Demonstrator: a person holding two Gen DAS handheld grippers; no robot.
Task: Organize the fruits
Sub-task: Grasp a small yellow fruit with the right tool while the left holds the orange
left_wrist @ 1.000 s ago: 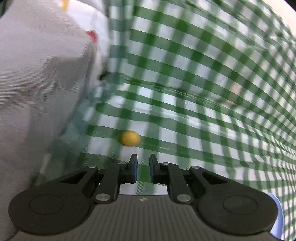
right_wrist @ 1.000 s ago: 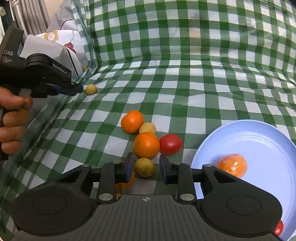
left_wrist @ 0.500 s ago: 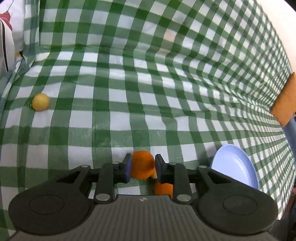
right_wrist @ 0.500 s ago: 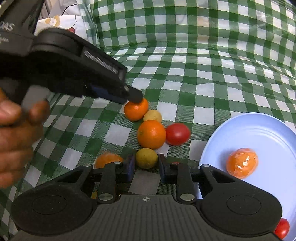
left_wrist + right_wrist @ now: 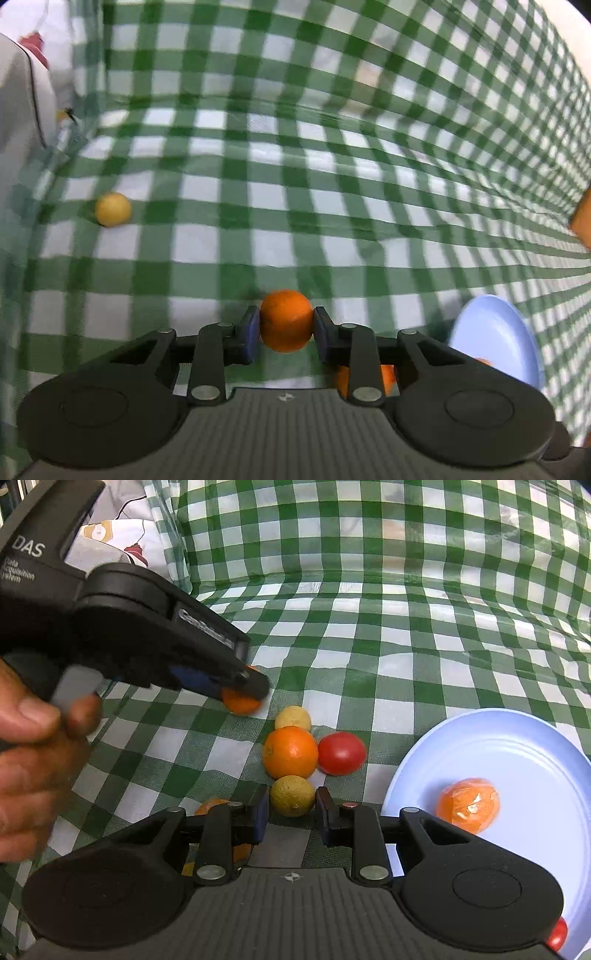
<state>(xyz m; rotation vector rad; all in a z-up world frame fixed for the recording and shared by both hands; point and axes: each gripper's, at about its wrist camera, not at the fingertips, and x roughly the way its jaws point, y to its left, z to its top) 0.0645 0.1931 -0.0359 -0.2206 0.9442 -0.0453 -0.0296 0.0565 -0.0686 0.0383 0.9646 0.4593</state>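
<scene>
My left gripper [image 5: 285, 326] is shut on a small orange [image 5: 286, 319]; it also shows in the right wrist view [image 5: 242, 703] held just above the green checked cloth. My right gripper [image 5: 291, 806] is open around a yellow-green lime [image 5: 292, 795] on the cloth, with small gaps at each finger. Beyond the lime lie a large orange [image 5: 290, 752], a red tomato [image 5: 341, 753] and a pale yellow fruit [image 5: 293, 718]. The blue plate [image 5: 517, 738] at the right holds a wrapped orange [image 5: 468, 805] and a small red fruit [image 5: 557, 932].
A lone yellow fruit [image 5: 112, 209] lies far left on the cloth. Another orange [image 5: 210, 806] sits partly hidden behind my right gripper's left finger. A white printed cloth [image 5: 122, 542] lies at the back left. The checked cloth rises as a backdrop behind.
My left gripper swung from the far left yellow fruit to the fruit cluster and closed on the small orange. The right gripper stayed around the lime.
</scene>
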